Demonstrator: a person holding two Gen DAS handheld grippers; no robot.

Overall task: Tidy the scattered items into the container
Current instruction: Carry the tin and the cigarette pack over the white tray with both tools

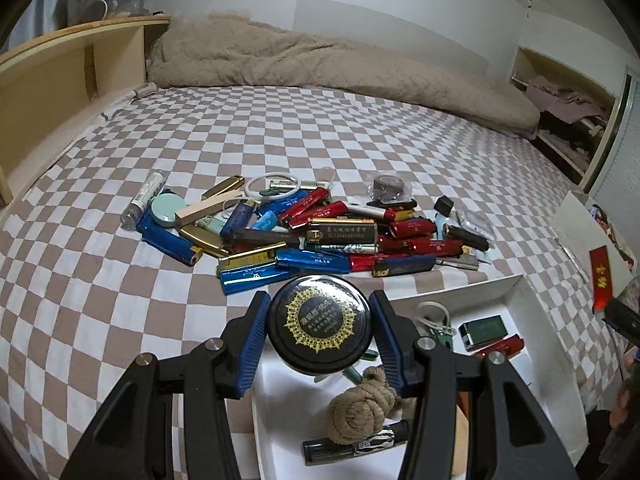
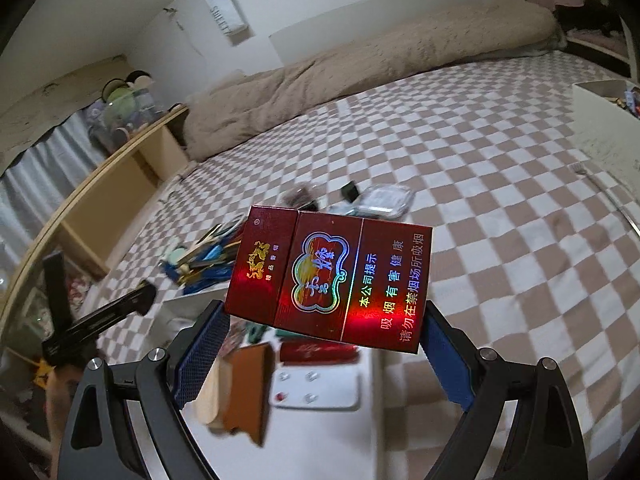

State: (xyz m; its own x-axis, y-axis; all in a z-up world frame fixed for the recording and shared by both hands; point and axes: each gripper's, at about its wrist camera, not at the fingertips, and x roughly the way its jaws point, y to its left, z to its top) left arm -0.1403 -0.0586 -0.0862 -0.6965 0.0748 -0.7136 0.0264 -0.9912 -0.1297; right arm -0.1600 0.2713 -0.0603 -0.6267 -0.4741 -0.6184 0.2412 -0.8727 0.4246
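A round black tin (image 1: 319,322) is pinched by the left gripper (image 1: 319,332) above the white box (image 1: 556,364), seemingly for dropping in. A red cigarette pack (image 2: 328,280) is clamped by the right gripper (image 2: 324,344), carried clear of the lighter pile (image 1: 304,232) left on the bed (image 1: 120,280).

Red cigarette pack (image 2: 328,280) between blue pads (image 2: 200,356)

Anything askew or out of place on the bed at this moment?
Mainly the heap of lighters still lying criss-cross on the checkered sheet, outside the white box. Nothing looks spilled or broken.
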